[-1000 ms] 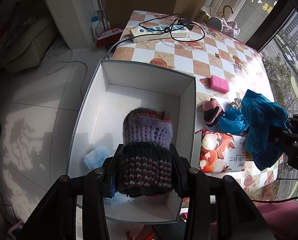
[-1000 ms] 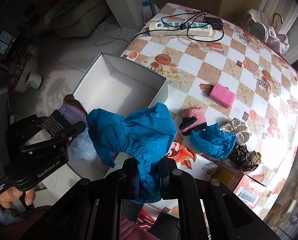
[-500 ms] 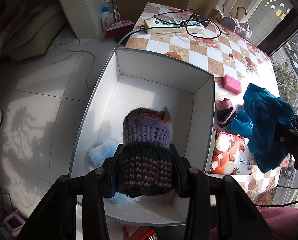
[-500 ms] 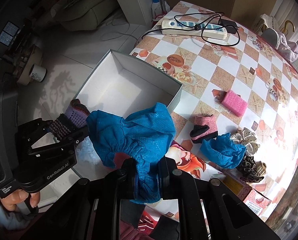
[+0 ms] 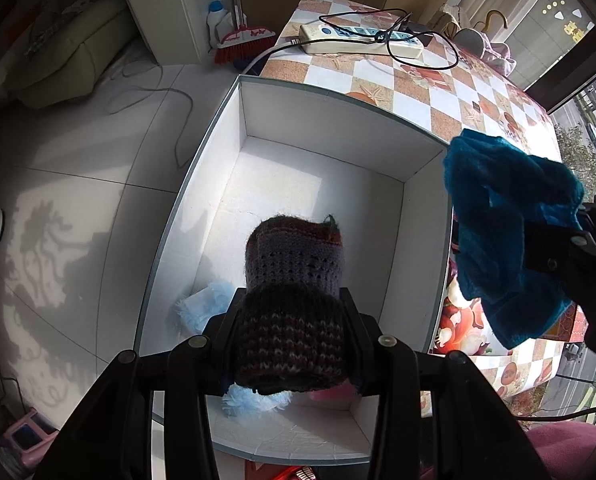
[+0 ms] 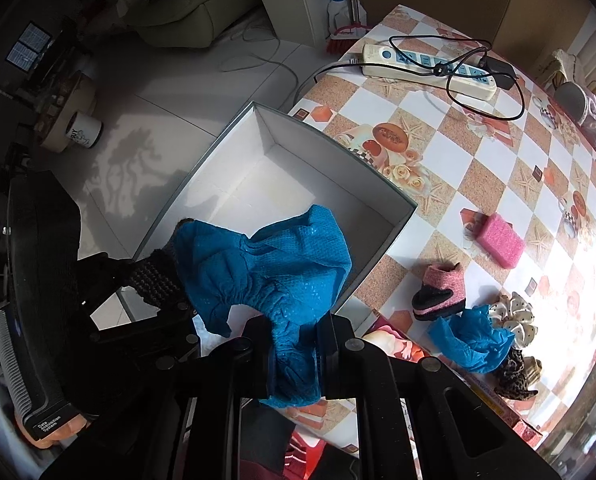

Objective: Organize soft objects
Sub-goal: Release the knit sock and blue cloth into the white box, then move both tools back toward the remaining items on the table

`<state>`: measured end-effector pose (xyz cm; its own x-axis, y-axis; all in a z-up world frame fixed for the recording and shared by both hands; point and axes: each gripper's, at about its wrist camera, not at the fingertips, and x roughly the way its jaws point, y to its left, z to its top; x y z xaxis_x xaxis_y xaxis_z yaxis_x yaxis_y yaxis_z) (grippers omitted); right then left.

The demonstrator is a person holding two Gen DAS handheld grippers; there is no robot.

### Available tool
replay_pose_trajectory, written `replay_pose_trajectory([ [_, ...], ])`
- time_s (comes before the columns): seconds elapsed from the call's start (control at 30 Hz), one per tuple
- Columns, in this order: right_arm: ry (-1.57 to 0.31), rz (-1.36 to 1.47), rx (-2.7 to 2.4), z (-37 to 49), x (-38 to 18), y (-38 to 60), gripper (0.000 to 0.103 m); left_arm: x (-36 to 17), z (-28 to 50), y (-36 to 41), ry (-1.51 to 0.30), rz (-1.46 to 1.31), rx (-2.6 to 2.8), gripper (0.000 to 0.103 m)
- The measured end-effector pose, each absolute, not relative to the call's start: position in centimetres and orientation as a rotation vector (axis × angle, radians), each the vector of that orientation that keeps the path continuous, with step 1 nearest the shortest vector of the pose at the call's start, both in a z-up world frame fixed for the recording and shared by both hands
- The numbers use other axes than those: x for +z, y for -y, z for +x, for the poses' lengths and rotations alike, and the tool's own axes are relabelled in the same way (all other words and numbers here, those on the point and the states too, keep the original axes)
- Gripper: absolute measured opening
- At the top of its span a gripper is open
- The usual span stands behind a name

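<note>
My left gripper (image 5: 289,320) is shut on a dark purple striped knitted sock (image 5: 293,280) and holds it over the open white box (image 5: 322,136), which sits at the table's left edge. A pale blue fluffy item (image 5: 201,308) lies in the box under it. My right gripper (image 6: 293,332) is shut on a crumpled blue cloth (image 6: 273,264), held above the box's right side; the cloth also shows in the left wrist view (image 5: 506,232). The box also shows in the right wrist view (image 6: 281,160).
On the checked tablecloth (image 6: 458,160) lie a pink sponge (image 6: 500,240), a pink and black knitted bootie (image 6: 440,292), a second blue cloth (image 6: 470,340), scrunchies (image 6: 516,316) and a white power strip (image 6: 426,70). A mug (image 6: 83,132) stands on the floor.
Both grippers have moved left toward the box with their loads. The sock now hangs lower over the box's inside, and the blue cloth has come over the box's right wall.
</note>
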<state>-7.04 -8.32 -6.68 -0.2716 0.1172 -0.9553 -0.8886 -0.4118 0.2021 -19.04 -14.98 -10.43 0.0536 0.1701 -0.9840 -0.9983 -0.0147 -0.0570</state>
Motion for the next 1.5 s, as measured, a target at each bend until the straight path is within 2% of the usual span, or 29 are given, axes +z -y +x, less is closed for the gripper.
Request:
replay_pose_trajectory([
  [0.17,-1.018,-1.257,1.768,-7.9,-7.0,7.7,0.014,-10.6,-19.1,15.0,-1.031,-1.125,1.249,0.047],
  [0.23,-1.030,-1.264,1.762,-8.1,-7.1,7.3,0.015,-10.4,-18.9,15.0,-1.027,-1.107,1.239,0.053],
  [0.27,-1.038,-1.269,1.758,-8.1,-7.2,7.2,0.019,-10.2,-18.7,15.0,-1.027,-1.091,1.239,0.063],
  [0.3,-1.043,-1.272,1.751,-8.2,-7.3,7.1,0.031,-10.0,-18.6,15.1,-1.028,-1.076,1.240,0.070],
  [0.33,-1.046,-1.269,1.749,-8.1,-7.3,7.1,0.040,-9.8,-18.4,15.0,-1.028,-1.061,1.239,0.081],
  [0.37,-1.045,-1.255,1.753,-8.1,-7.1,7.0,0.062,-9.6,-18.3,15.1,-1.023,-1.053,1.239,0.082],
  [0.4,-1.031,-1.243,1.752,-8.0,-6.9,7.1,0.070,-9.5,-18.2,15.0,-1.013,-1.057,1.238,0.082],
  [0.5,-1.028,-1.249,1.753,-8.0,-6.8,7.0,0.072,-9.5,-18.3,14.8,-0.995,-1.068,1.252,0.092],
  [0.53,-1.031,-1.250,1.744,-8.0,-6.8,7.0,0.075,-9.5,-18.5,14.7,-0.979,-1.076,1.258,0.100],
  [0.6,-1.048,-1.236,1.739,-7.5,-6.7,6.9,0.086,-9.3,-18.9,14.7,-0.935,-1.088,1.268,0.103],
  [0.77,-1.116,-1.220,1.703,-6.3,-7.0,6.8,0.086,-8.7,-19.9,14.5,-0.841,-1.123,1.277,0.103],
  [0.97,-1.171,-1.212,1.668,-4.9,-7.4,7.0,0.087,-7.9,-19.7,14.3,-0.822,-1.138,1.250,0.103],
  [1.0,-1.177,-1.211,1.660,-4.6,-7.4,7.0,0.097,-7.8,-19.5,14.3,-0.822,-1.137,1.238,0.103],
  [1.03,-1.181,-1.201,1.654,-4.2,-7.4,7.1,0.103,-7.7,-19.3,14.3,-0.822,-1.137,1.224,0.103],
  [1.27,-1.257,-1.111,1.591,0.3,-7.3,6.9,0.103,-6.7,-16.2,13.6,-0.852,-1.107,1.130,0.103],
  [1.5,-1.338,-0.965,1.466,9.5,-6.1,6.5,0.103,-5.9,-11.7,12.5,-0.931,-1.025,1.067,0.103],
])
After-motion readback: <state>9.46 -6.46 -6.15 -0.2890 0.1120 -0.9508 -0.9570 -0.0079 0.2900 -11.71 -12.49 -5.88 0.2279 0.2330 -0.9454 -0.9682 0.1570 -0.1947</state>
